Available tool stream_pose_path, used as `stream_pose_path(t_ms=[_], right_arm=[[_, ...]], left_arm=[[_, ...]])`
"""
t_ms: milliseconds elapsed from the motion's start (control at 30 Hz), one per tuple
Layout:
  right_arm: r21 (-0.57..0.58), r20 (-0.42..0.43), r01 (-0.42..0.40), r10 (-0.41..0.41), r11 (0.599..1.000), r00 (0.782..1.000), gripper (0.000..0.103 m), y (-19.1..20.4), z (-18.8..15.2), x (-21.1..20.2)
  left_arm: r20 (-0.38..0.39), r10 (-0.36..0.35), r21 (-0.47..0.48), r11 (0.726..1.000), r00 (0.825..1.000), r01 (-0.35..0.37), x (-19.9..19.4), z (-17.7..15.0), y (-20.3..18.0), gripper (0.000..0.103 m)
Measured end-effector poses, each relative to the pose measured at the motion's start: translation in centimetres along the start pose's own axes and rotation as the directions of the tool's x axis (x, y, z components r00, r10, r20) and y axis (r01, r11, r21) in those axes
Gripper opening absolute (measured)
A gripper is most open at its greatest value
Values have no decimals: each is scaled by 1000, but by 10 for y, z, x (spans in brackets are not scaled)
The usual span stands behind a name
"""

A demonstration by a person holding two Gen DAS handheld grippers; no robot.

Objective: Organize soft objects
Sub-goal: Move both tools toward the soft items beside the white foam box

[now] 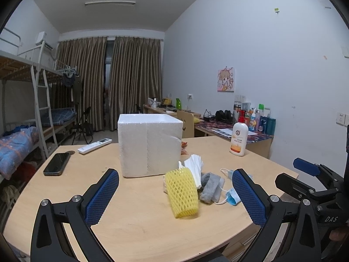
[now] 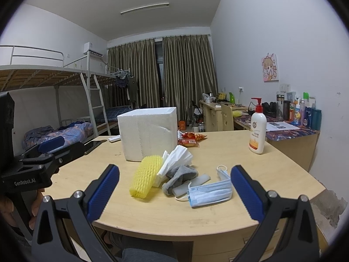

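A wooden table holds a white foam box at centre. Near its right side lie a yellow foam net, grey sock and blue mask. The left gripper and right gripper hover spread wide, grasping nothing.

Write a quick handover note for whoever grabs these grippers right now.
Left gripper: open, empty. Right gripper: open, empty. Both hover short of the pile.
Pile on the table in front of the foam box: yellow net, white tissues, grey sock, blue mask.
Done: nothing visibly; the box's inside is hidden.
Left: all four, probably into the box.
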State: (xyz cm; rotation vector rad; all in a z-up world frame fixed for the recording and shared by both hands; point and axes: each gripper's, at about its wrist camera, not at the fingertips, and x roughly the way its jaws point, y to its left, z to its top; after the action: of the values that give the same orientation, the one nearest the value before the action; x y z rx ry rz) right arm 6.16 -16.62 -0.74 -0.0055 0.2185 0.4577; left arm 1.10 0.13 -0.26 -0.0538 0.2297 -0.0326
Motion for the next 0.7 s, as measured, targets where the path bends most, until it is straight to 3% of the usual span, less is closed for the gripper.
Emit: stream_pose_path(t_ms=[700], right_arm=[[0, -2, 0, 0, 1000, 1000, 103, -2, 3, 6]], left_arm=[[6, 2, -9, 1000, 1000, -2, 4, 3, 4, 103]])
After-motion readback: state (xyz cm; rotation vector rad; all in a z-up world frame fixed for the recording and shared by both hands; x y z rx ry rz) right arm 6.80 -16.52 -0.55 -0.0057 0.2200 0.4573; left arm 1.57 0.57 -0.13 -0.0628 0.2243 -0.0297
